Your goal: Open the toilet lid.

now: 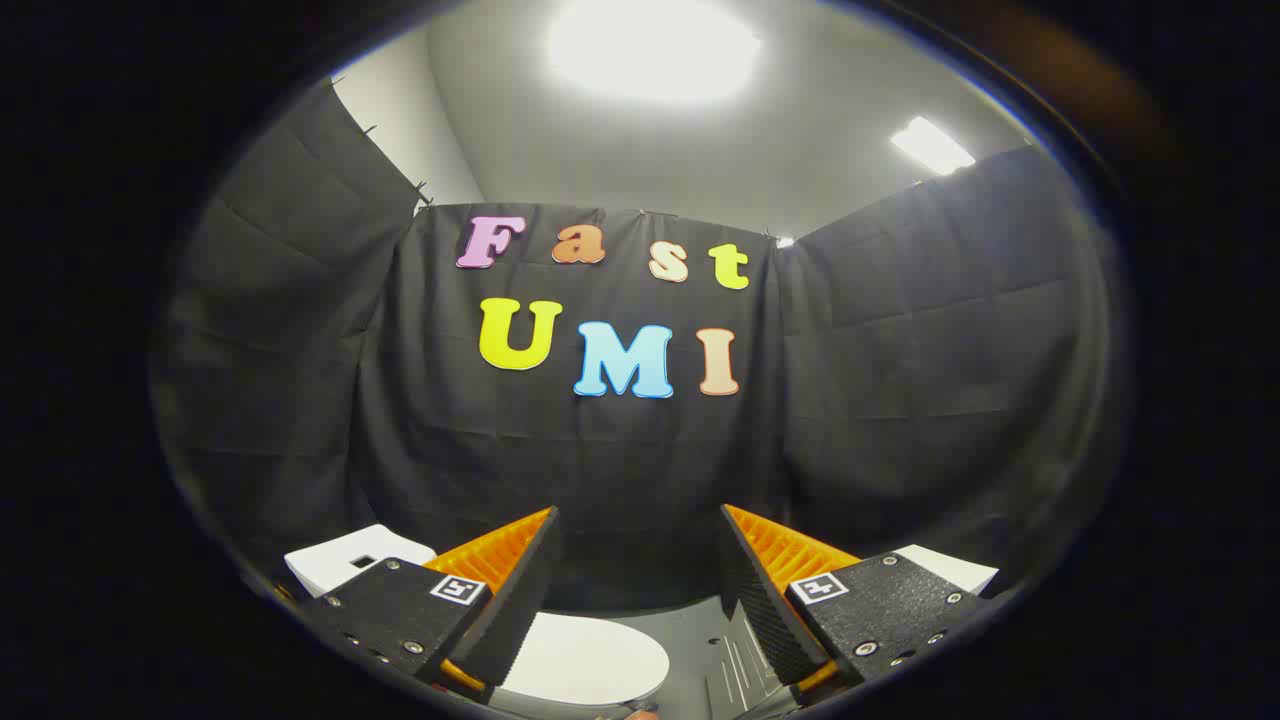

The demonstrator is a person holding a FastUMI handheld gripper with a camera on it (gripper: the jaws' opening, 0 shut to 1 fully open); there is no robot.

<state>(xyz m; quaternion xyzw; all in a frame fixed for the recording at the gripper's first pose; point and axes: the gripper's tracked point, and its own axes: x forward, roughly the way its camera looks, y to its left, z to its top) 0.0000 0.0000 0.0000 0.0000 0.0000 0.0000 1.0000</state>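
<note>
The gripper [638, 560] has its fingers spread wide, holding nothing. Low between them lies the toilet lid [590, 658], a smooth white rounded shape, apart from both fingers. A white boxy piece [345, 562] shows beyond the left finger. Creased black cloth walls [300, 330] rise behind, under bright ceiling lights [650, 45].

The claw [640, 545] has two wedge-shaped fingers [505, 600] with ribbed outer faces and toothed inner pads. Each finger sits on a flat black block [400, 610] studded with small silver screws. Each block carries a square black-and-white marker [458, 588].
</note>
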